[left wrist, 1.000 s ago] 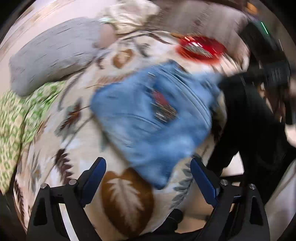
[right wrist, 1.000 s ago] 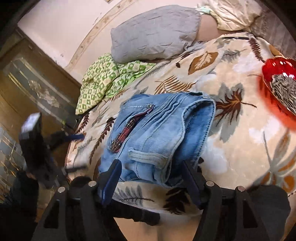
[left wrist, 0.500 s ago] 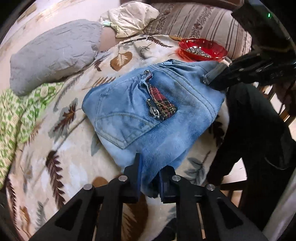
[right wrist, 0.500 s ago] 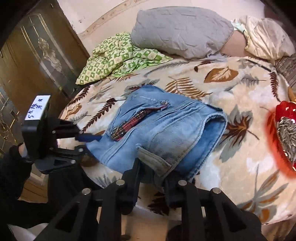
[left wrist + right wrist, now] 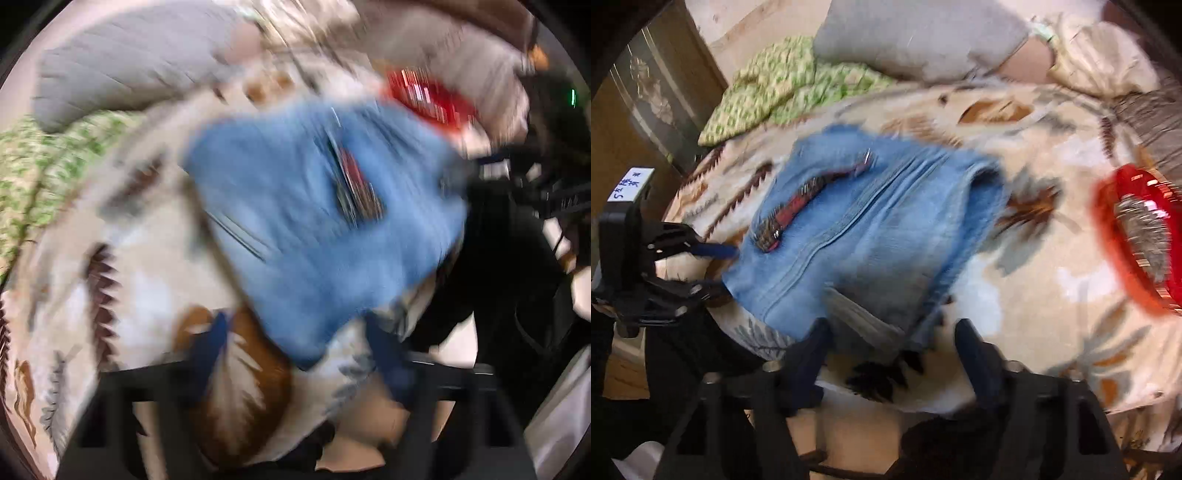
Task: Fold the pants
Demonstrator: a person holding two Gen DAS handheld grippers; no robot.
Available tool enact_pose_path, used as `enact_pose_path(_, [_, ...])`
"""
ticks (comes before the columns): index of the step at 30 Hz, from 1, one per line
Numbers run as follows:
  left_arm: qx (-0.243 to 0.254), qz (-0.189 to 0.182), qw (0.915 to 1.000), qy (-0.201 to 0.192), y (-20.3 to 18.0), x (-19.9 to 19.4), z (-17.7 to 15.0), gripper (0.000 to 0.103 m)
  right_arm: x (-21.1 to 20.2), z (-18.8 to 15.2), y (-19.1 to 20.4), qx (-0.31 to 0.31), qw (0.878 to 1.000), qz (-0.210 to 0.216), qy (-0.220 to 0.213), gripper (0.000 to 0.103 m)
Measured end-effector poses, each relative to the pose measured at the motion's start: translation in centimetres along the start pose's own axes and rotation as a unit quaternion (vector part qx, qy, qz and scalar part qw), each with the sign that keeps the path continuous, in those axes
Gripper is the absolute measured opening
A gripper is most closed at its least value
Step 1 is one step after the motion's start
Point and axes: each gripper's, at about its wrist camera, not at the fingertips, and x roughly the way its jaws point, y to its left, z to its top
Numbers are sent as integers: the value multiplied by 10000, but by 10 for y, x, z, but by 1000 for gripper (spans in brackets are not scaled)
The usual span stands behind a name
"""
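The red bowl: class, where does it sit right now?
In the right wrist view the red bowl sits at the right edge, on the leaf-print blanket, right of the folded jeans.

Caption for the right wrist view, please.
Right gripper, jaws just opened, over folded jeans on a leaf-print blanket.

Left wrist camera looks steeply down from the bed's near edge, close over the folded jeans (image 5: 325, 221), heavily blurred. Right wrist camera looks down from the same edge, further along toward the red bowl (image 5: 1137, 240). Both views share the jeans, the leaf-print blanket (image 5: 1052, 295), the grey pillow (image 5: 129, 70) beyond.
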Motion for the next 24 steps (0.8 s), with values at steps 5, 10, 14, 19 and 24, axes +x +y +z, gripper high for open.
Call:
enact_pose_path(5, [-1169, -406, 9913, -446, 51, -18, 44, 90, -26, 27, -42, 645, 9962, 398, -439, 74])
enact_pose_path(10, [-2132, -854, 9731, -156, 78, 35, 80, 91, 19, 65, -89, 1870, 9736, 1286, -253, 74])
enact_pose_path(14, [-2429, -840, 9659, 323, 89, 87, 104, 91, 57, 79, -97, 2138, 9653, 1498, -40, 71])
enact_pose_path(19, [-2806, -1178, 9506, 607, 98, 123, 113, 90, 79, 86, -99, 2224, 9605, 1670, -39, 27])
enact_pose_path(24, [-2593, -1596, 9520, 325, 102, 106, 109, 34, 61, 97, -79, 1493, 9773, 1476, -269, 10])
